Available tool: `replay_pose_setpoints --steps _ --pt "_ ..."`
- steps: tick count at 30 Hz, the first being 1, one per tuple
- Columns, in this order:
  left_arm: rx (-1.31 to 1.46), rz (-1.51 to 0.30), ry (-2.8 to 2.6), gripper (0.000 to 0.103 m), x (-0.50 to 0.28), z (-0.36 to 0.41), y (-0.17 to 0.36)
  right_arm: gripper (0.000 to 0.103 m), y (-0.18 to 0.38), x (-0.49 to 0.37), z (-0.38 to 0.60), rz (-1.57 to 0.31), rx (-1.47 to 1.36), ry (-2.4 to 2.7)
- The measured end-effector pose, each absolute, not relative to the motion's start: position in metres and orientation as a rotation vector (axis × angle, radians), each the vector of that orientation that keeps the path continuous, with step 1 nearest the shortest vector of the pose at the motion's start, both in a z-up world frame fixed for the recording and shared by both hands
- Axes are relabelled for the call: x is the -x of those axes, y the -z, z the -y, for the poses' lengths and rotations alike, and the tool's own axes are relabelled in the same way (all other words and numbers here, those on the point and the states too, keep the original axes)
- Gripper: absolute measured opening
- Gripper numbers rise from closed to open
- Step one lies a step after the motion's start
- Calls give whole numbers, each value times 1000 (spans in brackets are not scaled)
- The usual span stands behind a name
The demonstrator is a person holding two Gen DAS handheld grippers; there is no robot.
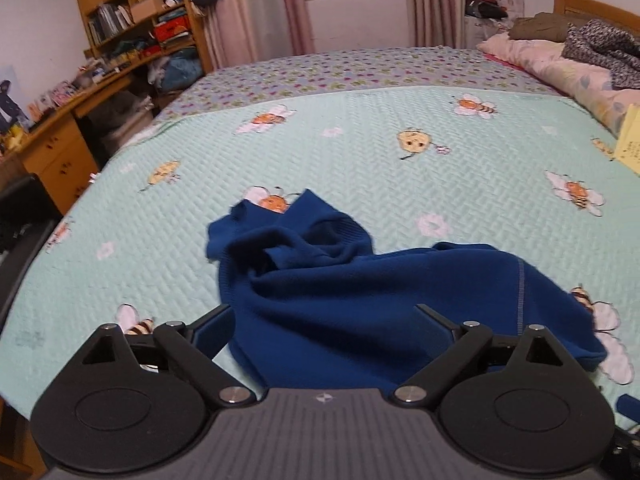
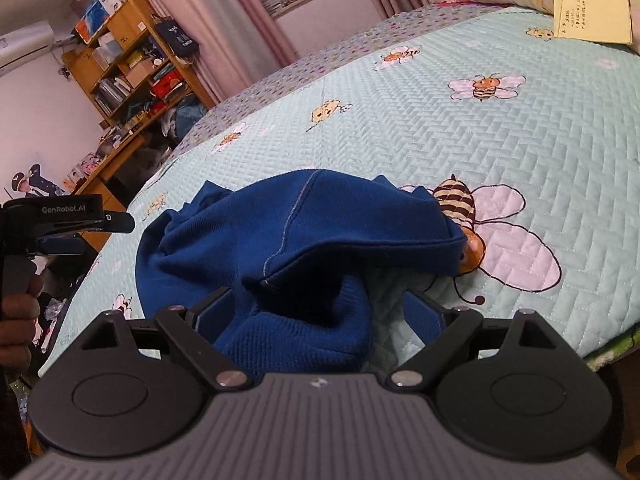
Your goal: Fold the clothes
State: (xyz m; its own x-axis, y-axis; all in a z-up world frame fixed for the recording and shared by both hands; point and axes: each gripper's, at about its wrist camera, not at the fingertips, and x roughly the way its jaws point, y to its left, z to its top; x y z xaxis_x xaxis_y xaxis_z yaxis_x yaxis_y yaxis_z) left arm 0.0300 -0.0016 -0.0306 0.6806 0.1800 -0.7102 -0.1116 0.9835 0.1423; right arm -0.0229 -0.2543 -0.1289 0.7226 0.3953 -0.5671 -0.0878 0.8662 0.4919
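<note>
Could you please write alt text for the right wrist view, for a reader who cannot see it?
A crumpled blue sweater lies on a mint bee-print quilt, its near edge between the open right gripper. The left gripper, held by a hand, is at the left edge.

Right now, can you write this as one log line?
sweater: crumpled on bed | left gripper: open | right gripper: open | fold: not started

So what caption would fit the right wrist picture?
Right gripper, jaws wide open, over a crumpled blue sweater on a bee-print quilt.
</note>
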Motion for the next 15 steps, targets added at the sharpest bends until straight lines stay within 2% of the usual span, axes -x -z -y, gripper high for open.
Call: replay_pose_setpoints --steps 9,15 --pt "-112 -795 -163 102 -34 16 31 91 128 18 254 -720 -452 -293" --pt "-103 -874 -205 102 -43 -3 51 91 112 -1 224 -576 -184 -345"
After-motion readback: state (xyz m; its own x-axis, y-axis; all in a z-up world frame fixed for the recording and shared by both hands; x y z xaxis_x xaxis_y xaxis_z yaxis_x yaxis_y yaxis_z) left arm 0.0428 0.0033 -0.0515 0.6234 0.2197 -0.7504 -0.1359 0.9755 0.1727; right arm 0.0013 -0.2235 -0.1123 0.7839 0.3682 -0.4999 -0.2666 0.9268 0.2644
